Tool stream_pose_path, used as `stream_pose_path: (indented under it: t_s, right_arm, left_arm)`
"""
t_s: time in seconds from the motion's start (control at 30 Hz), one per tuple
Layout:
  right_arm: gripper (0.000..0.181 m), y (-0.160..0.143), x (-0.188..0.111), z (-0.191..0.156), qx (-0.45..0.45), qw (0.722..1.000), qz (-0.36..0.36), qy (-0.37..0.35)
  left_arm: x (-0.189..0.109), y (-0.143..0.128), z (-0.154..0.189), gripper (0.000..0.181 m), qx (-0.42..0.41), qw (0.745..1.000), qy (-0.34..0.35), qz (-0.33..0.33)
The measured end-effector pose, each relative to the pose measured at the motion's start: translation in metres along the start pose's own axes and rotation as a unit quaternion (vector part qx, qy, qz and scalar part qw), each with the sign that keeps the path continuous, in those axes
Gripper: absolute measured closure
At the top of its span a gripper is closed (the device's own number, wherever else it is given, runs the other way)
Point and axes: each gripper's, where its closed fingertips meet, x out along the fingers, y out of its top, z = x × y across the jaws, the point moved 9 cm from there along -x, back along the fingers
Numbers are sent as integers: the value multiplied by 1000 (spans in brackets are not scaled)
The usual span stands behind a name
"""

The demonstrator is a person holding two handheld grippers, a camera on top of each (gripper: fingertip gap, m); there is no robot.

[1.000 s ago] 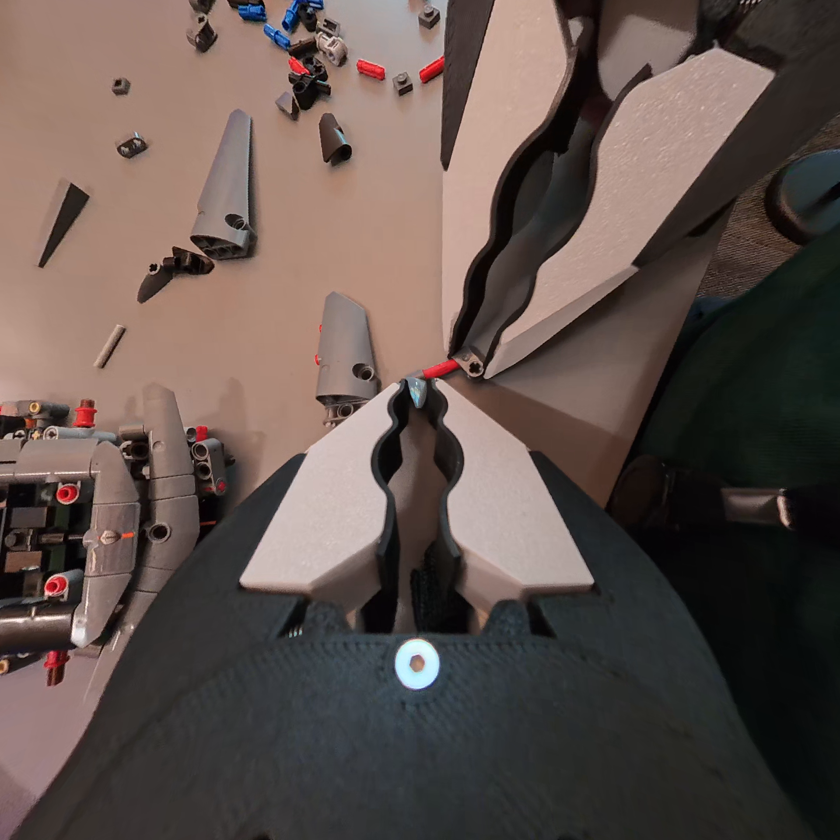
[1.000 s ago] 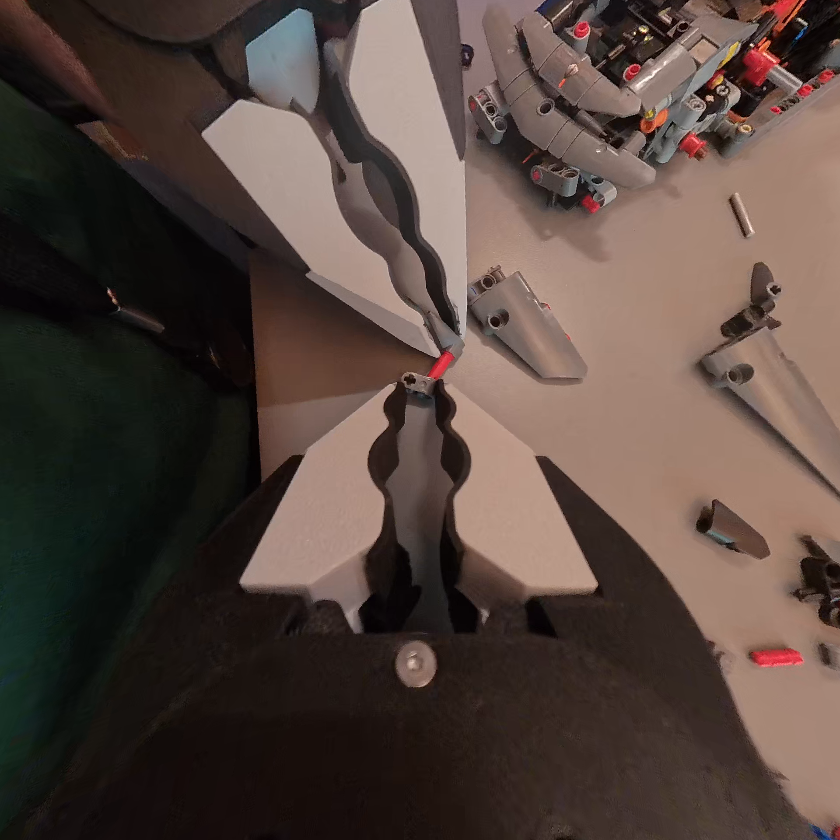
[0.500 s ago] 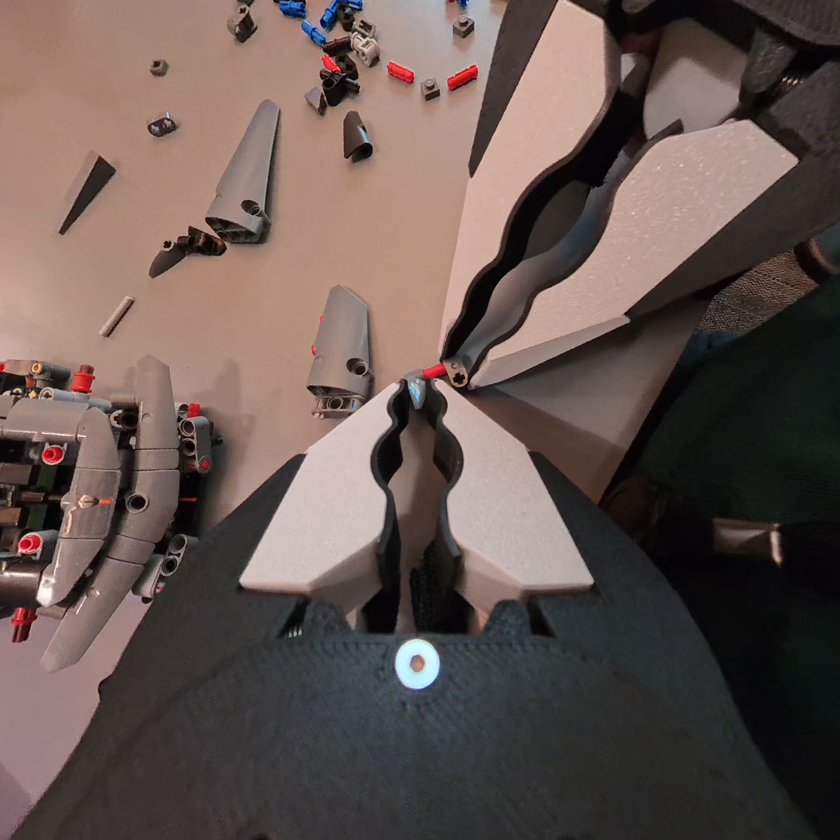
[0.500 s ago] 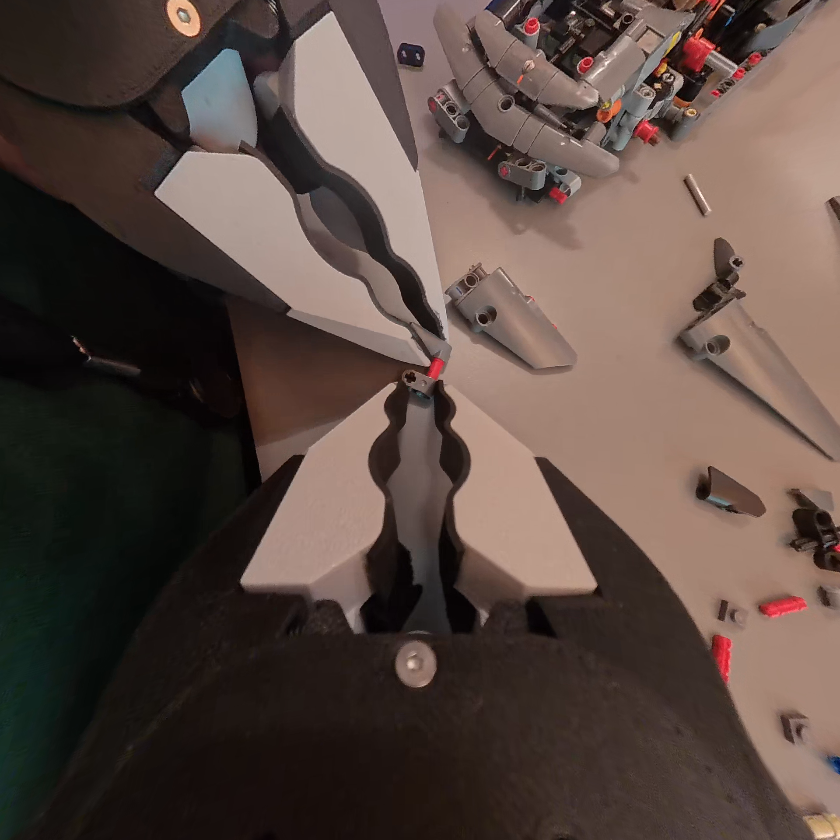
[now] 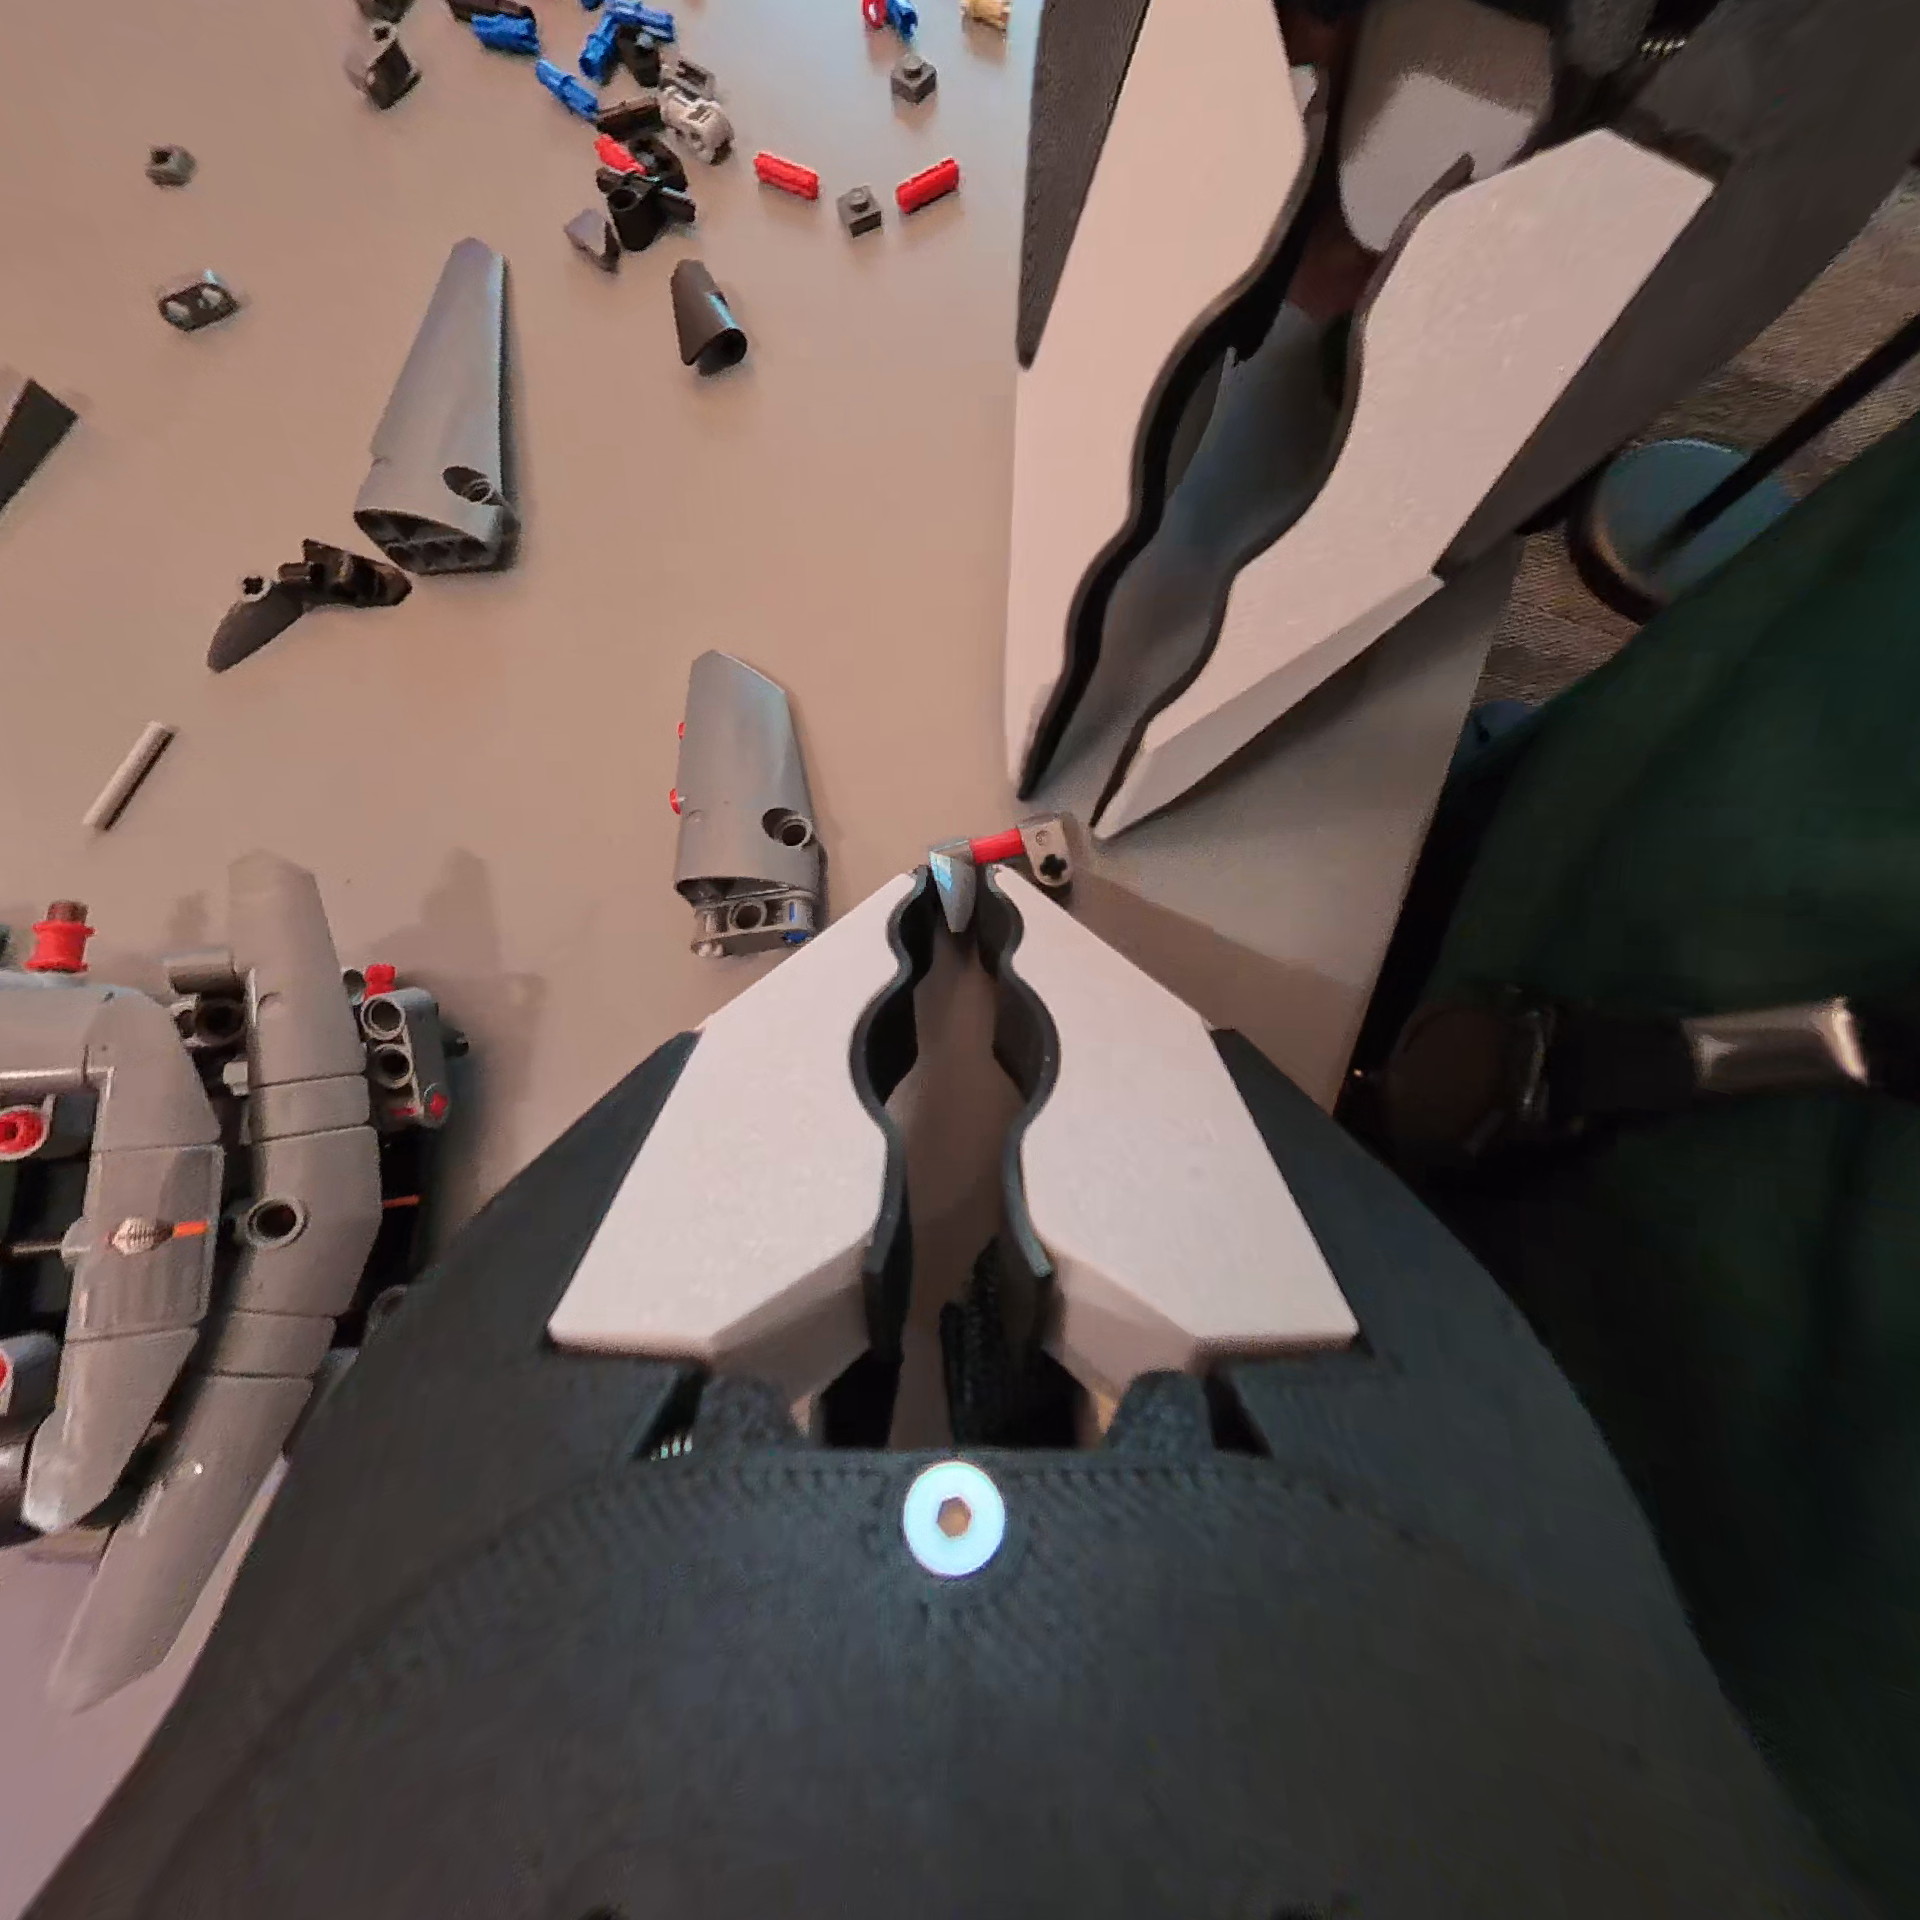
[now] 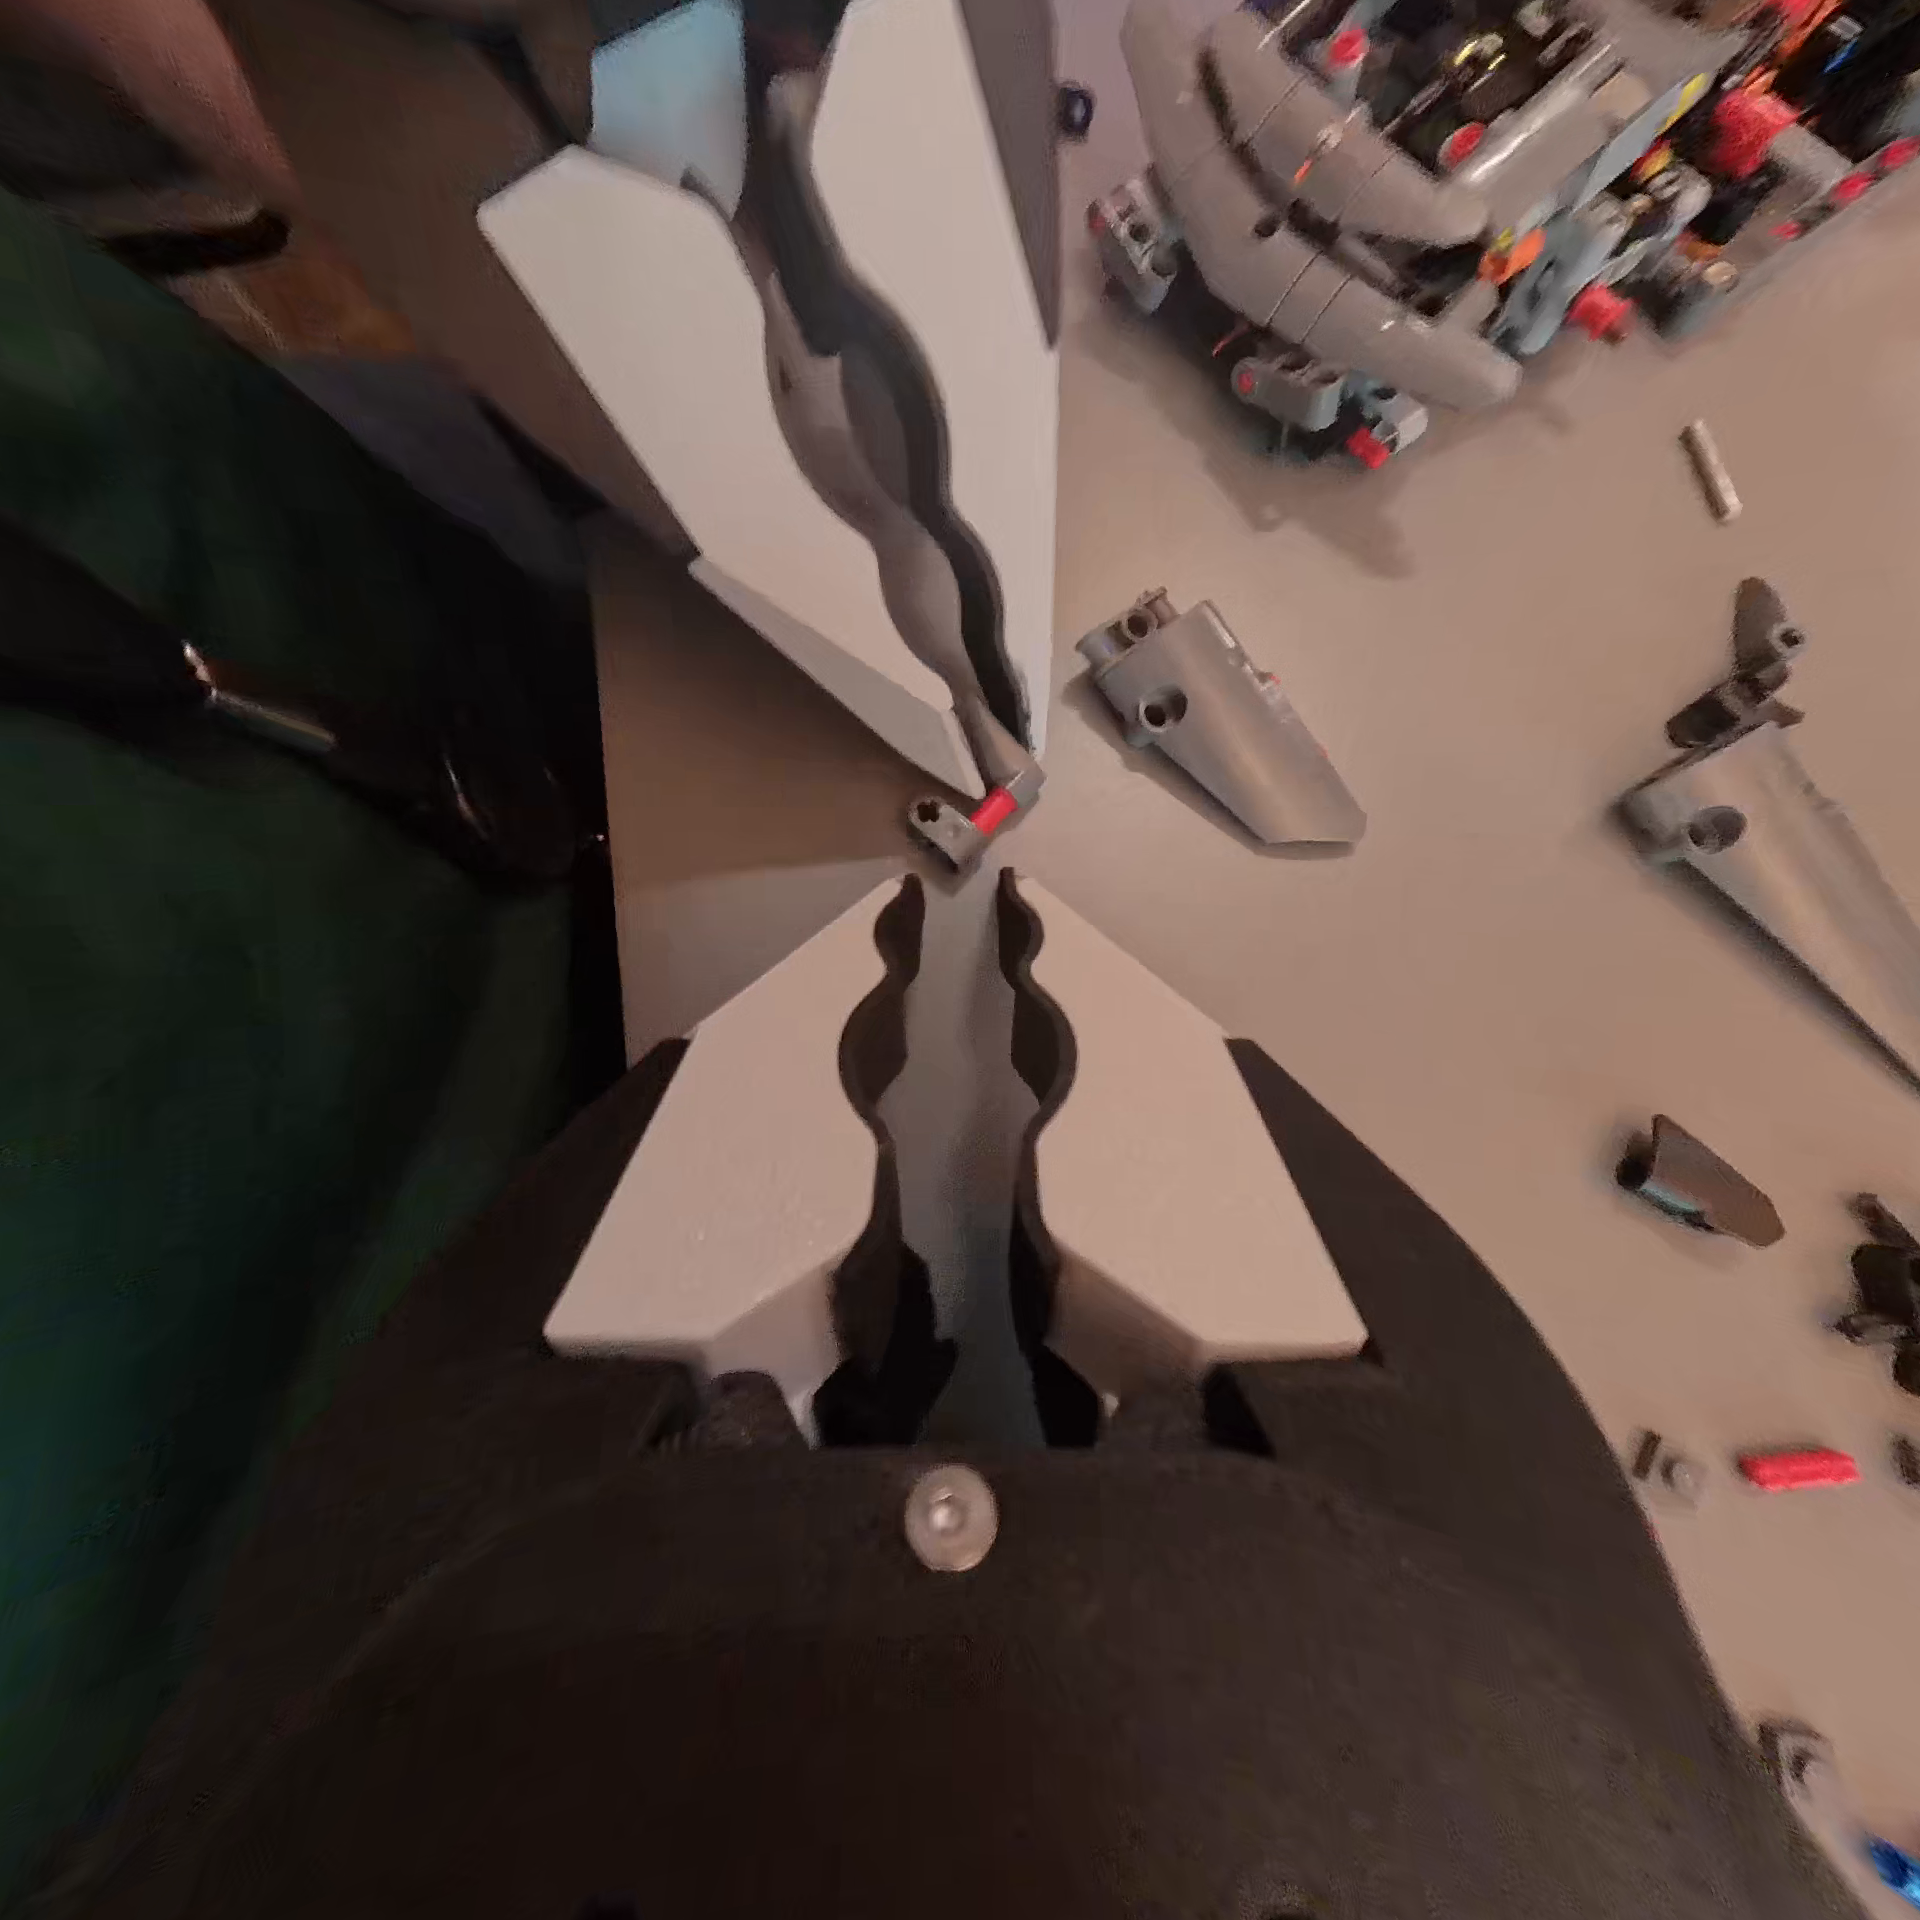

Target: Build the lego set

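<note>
No container is in view; all parts lie loose on the surface.

The left gripper is closed on a small grey connector piece, pinched at the very tips of its fingers. A short red axle runs from that piece to a second grey connector with a cross-shaped hole. This small sub-assembly is held above the surface, near its edge.

The right gripper is open, its fingertips slightly parted with nothing between them. In the right wrist view the second connector sits just beyond those tips; whether it touches them cannot be told.

A short grey panel lies on the surface just left of the left fingers. A long tapered grey panel lies farther off, and the partly built model stands at the left. A scatter of small red, blue and black parts lies at the far side.
</note>
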Motion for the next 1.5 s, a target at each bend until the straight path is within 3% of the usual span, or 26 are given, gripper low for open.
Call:
stream_pose_path:
  t_s: [0.1,0.43,0.53,0.6,0.77,0.8,1.03,1.37,1.5]
  right_arm:
    - [180,1,2,1,3,1000,2,5]
    - [181,3,3,-2,28,1000,-2,-12]
    - [181,3,4,-4,25,1000,2,-19]
    - [181,4,4,-3,27,999,2,-17]
    - [181,6,6,-4,33,999,2,-18]
    - [181,6,6,-4,35,999,2,-18]
    - [181,6,7,-2,31,999,2,-10]
    - [181,7,8,-3,56,998,3,-34]
    - [181,10,11,-7,67,997,3,-42]
  left_arm:
    - [-1,0,0,171,11,1000,-24,0]
    - [-3,-2,1,167,0,1000,-27,-3]
    - [-5,-2,3,144,-15,995,-96,6]
    - [-5,-2,1,134,-11,995,-100,5]
    - [-2,-1,7,144,23,999,-48,-1]
    - [-2,-1,6,155,26,999,-22,-3]
    - [-2,-2,5,155,17,999,-28,2]
    - [-11,-6,13,141,4,999,38,4]
    - [-9,-8,16,153,0,998,55,2]
